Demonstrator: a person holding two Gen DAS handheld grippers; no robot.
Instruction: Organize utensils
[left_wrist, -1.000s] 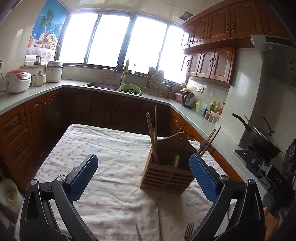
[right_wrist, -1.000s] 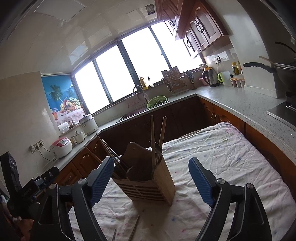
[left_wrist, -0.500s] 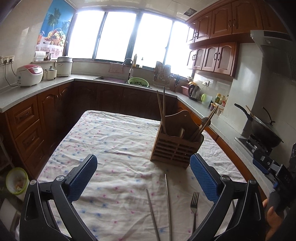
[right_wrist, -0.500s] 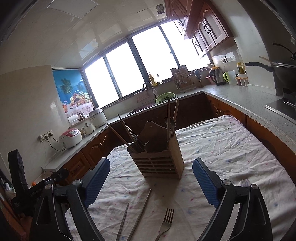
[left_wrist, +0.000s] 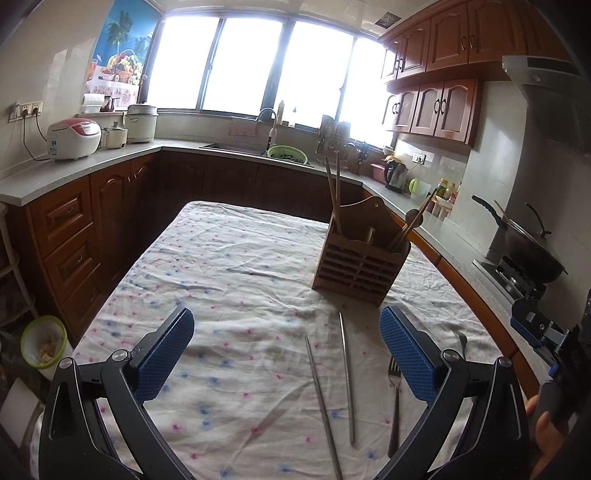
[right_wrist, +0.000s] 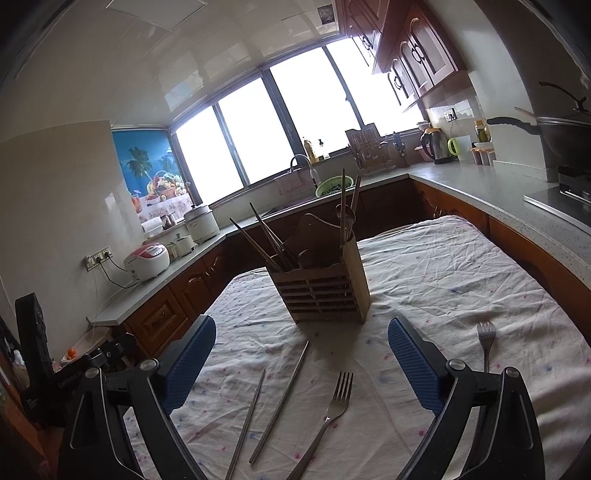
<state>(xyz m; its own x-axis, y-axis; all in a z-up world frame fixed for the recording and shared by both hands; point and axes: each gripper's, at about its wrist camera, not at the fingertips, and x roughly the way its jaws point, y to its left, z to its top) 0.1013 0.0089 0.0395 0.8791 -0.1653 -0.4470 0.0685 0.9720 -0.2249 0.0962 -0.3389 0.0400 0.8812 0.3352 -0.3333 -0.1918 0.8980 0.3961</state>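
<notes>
A wooden utensil holder (left_wrist: 360, 258) stands on the clothed table (left_wrist: 229, 266) with wooden chopsticks and a spoon in it; it also shows in the right wrist view (right_wrist: 325, 291). Two metal chopsticks (left_wrist: 345, 373) and a fork (left_wrist: 394, 402) lie in front of it. In the right wrist view the chopsticks (right_wrist: 280, 398) and that fork (right_wrist: 328, 413) lie between the fingers, and a second fork (right_wrist: 485, 341) lies to the right. My left gripper (left_wrist: 286, 354) and right gripper (right_wrist: 301, 365) are both open and empty, held above the table short of the utensils.
Kitchen counters wrap around the table, with a rice cooker (left_wrist: 74, 138), a sink with a green colander (left_wrist: 286, 153), a kettle (left_wrist: 397, 177) and a wok on the stove (left_wrist: 528, 247). A green bin (left_wrist: 42, 345) sits on the floor at left.
Both grippers have pulled back from the holder and risen, so the chopsticks and forks on the cloth have come into view. Both stay open.
</notes>
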